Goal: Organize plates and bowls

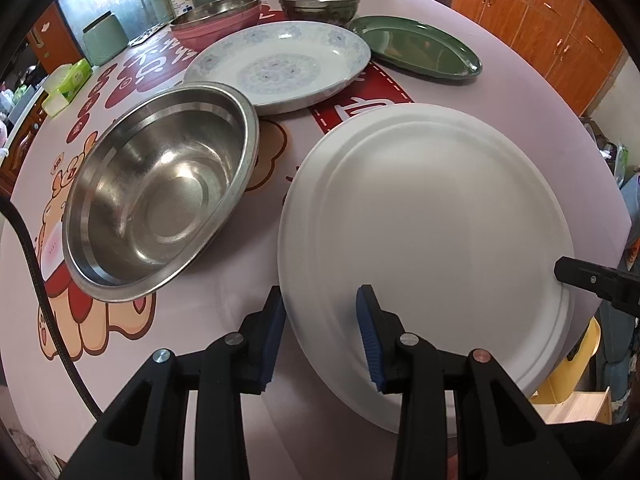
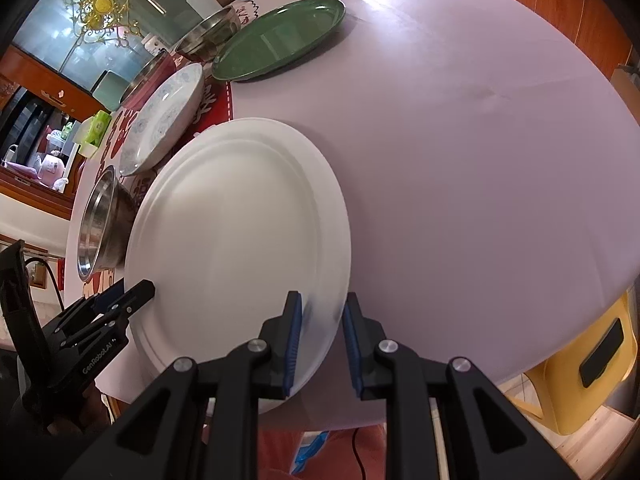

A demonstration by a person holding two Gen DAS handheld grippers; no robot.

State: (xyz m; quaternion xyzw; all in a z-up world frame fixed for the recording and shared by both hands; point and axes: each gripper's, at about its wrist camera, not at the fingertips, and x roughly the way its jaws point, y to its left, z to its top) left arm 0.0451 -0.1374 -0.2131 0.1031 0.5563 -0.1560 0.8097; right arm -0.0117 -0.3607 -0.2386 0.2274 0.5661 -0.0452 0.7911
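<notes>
While both fingers pinch white plate (image 1: pixel 424 216) rims | plate hides table beneath | underside contact unclear

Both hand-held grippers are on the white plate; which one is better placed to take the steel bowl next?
Left. The steel bowl sits right beside the left hand-held gripper; the white plate lies between it and the right hand-held gripper.

Round table (image 1: pixel 460 92) in pale pink cloth with red cartoon print carries: white plate (image 1: pixel 432 232) near right, steel bowl (image 1: pixel 160 200) near left, floral plate (image 1: pixel 280 64) mid, green oval plate (image 1: pixel 416 46) far right, pink basin (image 1: pixel 218 24) with steel bowl inside and dark metal bowl (image 1: pixel 320 4) far.
</notes>
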